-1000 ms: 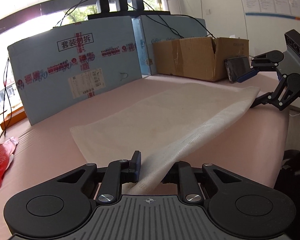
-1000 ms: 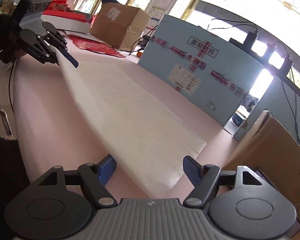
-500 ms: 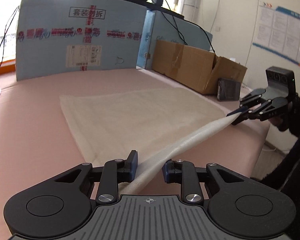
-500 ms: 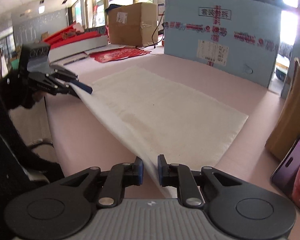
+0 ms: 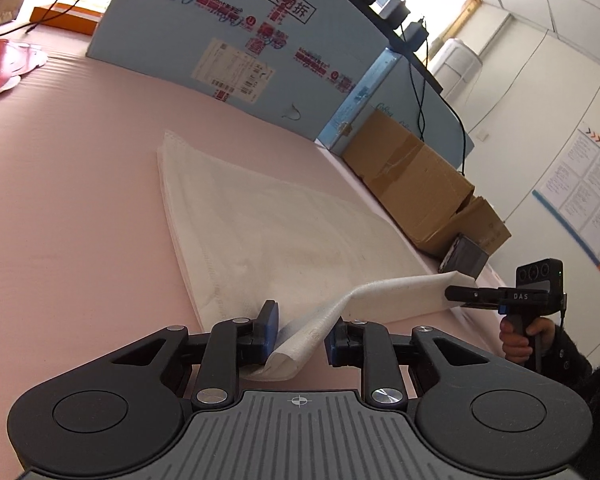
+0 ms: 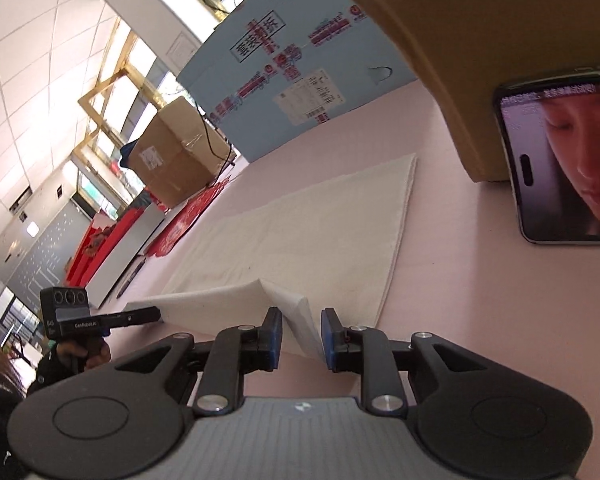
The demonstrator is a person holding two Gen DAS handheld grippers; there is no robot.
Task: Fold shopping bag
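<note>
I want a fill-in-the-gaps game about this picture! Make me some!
1. Both tools hold the white ____ by one edge.
2. The table under it is ____ in colour.
3. The phone leans against a brown ____.
4. The big board behind the table is light ____.

Missing words: bag; pink; box; blue

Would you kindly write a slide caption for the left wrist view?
Left gripper and right gripper lift the near edge of a white shopping bag off the pink table.
</note>
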